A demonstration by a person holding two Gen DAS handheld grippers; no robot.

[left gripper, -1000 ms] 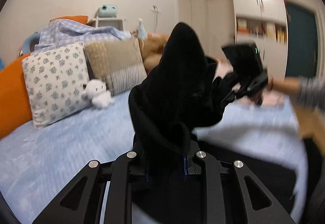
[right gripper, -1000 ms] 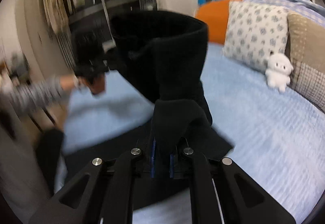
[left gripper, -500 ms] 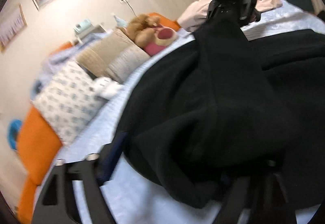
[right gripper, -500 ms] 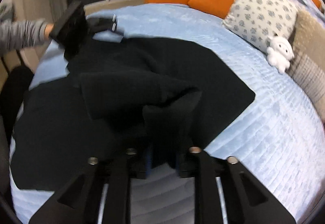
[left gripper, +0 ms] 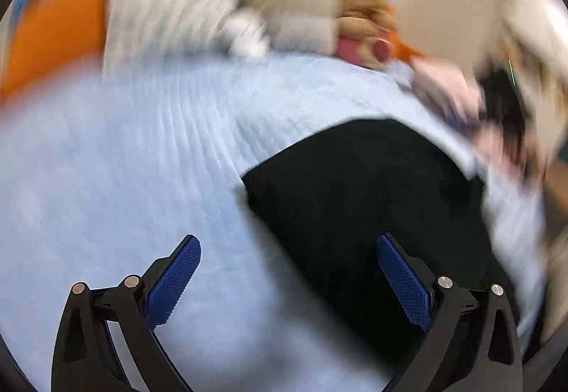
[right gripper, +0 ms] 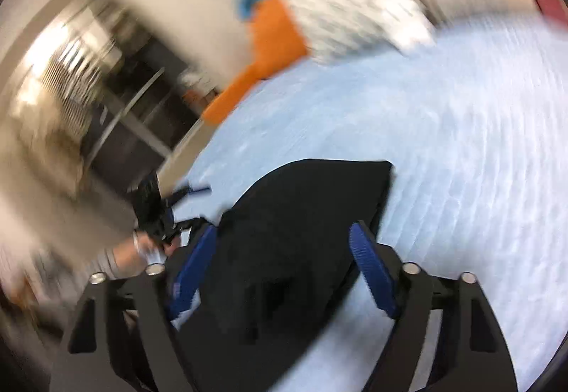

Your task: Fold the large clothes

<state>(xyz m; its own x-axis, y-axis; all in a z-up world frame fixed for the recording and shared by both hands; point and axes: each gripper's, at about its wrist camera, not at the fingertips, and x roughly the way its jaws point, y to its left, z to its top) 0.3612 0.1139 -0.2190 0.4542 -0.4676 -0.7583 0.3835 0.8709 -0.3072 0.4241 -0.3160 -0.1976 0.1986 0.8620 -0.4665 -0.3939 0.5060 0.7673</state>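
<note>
Both grippers, left (left gripper: 287,282) and right (right gripper: 284,267), have just let go: jaws wide, empty. The black garment (left gripper: 365,200) now lies folded on the bed (left gripper: 106,179), at 3 o'clock from the left gripper. This fold looks done.

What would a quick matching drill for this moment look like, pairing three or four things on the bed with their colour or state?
Things:
1. left gripper
2. garment
3. bedspread
4. cushion

States:
A. orange, at the head of the bed
B. black, lying flat on the bed
C. open, holding nothing
D. light blue, ribbed

Pairs: 1-C, 2-B, 3-D, 4-A
</note>
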